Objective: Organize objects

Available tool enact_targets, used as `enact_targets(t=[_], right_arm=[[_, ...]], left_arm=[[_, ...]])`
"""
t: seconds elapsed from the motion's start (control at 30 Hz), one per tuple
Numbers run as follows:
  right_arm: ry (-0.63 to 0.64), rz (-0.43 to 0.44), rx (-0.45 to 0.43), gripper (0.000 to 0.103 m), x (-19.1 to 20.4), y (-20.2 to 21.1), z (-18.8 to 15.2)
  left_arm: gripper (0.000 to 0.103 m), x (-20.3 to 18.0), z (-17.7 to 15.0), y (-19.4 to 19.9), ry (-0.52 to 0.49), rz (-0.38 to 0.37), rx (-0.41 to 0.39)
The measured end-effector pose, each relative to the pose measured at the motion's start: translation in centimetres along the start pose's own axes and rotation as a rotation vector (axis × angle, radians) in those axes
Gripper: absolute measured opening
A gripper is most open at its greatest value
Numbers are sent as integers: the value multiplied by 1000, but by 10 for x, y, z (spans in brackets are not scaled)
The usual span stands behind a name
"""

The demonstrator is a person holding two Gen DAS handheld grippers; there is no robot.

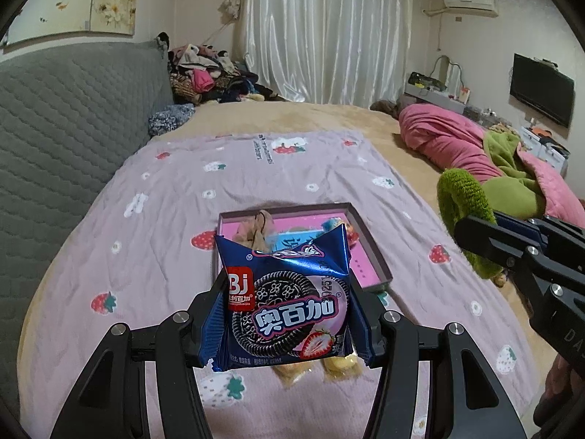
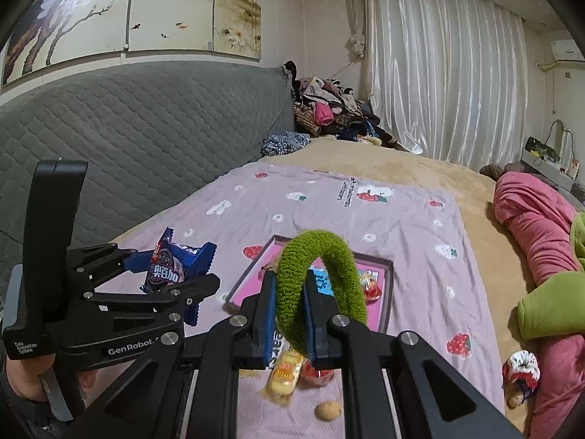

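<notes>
My left tongs (image 1: 287,314) clamp the blue cookie packet (image 1: 285,301) upright, long axis vertical, torn top up, while my right tongs (image 2: 289,314) pinch the green hair ring (image 2: 318,285) on edge, both above the pink tray (image 1: 369,256) on the bed.

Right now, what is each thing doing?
Blue cookie packet: held up by the left gripper.
Fuzzy green hair ring: pinched in the right gripper.
Shallow pink-lined box: open, on the bed, holding small items.
Yellow snack packet: lying on the bed.
</notes>
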State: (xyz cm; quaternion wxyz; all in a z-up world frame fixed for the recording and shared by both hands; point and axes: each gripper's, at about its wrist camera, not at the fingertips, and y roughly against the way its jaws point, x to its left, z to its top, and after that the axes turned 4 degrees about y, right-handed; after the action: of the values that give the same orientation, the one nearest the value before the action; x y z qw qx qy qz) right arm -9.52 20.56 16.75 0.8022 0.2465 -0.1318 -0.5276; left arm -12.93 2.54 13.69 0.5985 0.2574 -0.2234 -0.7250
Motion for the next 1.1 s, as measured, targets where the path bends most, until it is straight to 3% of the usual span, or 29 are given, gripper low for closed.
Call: enact_targets(t=[0.57,0.87,1.1], right_arm=[[-10,19,-25,14,-22,-42,36],[-16,27,-25,14,-31,-72,39],[-4,13,-13,14,-42,-102,35]], left_arm=[[59,9,46,-40,-6,19,-19],[59,13,61,-69,1,25,-40],[59,21,61,-112,14,39,-30]])
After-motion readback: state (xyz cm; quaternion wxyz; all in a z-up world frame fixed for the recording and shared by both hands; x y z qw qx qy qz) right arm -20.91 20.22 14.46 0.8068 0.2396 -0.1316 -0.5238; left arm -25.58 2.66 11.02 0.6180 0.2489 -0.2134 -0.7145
